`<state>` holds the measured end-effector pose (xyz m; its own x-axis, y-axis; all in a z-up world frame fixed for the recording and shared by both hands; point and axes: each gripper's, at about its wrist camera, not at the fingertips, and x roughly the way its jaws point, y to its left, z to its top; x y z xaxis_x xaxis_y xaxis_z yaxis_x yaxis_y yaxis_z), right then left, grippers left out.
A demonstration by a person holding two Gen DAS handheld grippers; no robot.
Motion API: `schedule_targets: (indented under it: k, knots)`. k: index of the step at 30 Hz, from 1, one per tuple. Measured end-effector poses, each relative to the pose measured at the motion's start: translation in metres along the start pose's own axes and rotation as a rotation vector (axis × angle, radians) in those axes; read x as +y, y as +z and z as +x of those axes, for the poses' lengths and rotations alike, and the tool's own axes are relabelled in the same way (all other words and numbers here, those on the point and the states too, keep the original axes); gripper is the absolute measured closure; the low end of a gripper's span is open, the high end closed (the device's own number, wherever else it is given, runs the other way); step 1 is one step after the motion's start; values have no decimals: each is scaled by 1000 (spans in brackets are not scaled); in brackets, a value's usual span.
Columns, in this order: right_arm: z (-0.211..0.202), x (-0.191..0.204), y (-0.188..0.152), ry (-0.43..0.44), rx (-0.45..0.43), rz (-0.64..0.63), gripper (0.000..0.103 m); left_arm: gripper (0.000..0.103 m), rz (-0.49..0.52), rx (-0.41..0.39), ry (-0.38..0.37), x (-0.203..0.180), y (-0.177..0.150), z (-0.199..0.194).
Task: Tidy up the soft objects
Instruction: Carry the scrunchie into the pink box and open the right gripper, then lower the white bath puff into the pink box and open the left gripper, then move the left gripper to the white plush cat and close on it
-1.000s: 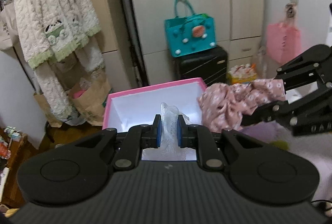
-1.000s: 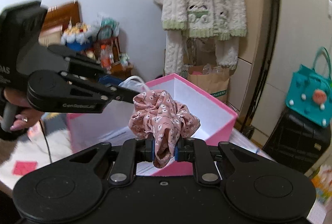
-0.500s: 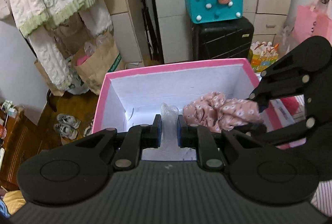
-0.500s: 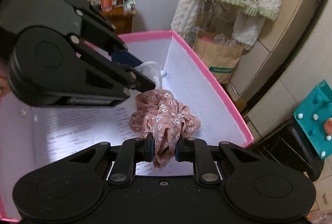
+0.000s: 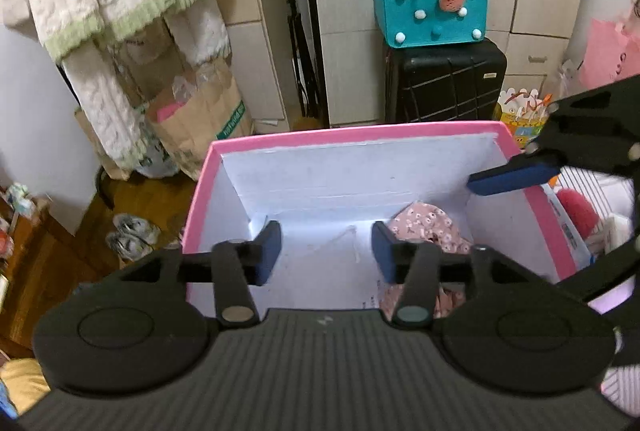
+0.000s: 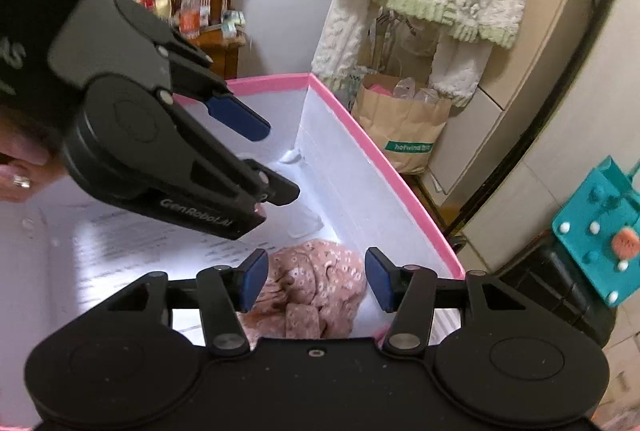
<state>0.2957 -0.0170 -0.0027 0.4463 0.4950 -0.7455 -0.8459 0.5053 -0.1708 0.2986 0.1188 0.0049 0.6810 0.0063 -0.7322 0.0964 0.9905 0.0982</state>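
While the pink floral scrunchie (image 6: 316, 287) lies loose on the white floor of the pink-rimmed box (image 6: 404, 191), no pad is pressing on it: the right gripper (image 6: 316, 281) hangs just above it with its fingers (image 6: 254, 279) opening, the cloth showing in the gap between them but free of both. A clear, crinkly soft item (image 6: 306, 223) rests a little farther in, near the box's far corner, hard to make out against the white wall. The left gripper (image 5: 326, 251) is over the same box, its fingers (image 5: 268, 251) likewise opening with nothing between them but the box floor; from its own view the scrunchie (image 5: 424, 227) sits just beyond its right finger.

Judging by how things lie, these two soft items are already put away, so this drop looks finished. What is left seems to sit outside the box: a red fuzzy item (image 5: 578, 211) lies on the striped surface beside the right wall, and other soft things may wait there, though little of that side is in view.
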Motion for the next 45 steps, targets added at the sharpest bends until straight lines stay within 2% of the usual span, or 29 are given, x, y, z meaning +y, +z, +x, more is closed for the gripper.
schedule_targets:
  k: [3, 11, 21, 27, 34, 45]
  knots:
    - [-25, -3, -7, 33, -33, 65, 44, 36, 38, -21, 16, -3, -3, -18]
    - [-84, 0, -27, 74, -79, 196, 44, 33, 46, -67, 2, -3, -11, -74]
    - [-142, 22, -53, 84, -113, 226, 42, 25, 205, -128, -64, -45, -43, -151]
    - [-177, 36, -81, 64, -145, 238, 40, 20, 264, -178, -67, -69, -62, -187]
    - [-205, 51, -121, 21, -155, 250, 39, 19, 299, -177, -162, -97, -82, -209]
    - [-208, 58, -184, -14, -131, 306, 38, 19, 339, -221, -213, -137, -108, -209]
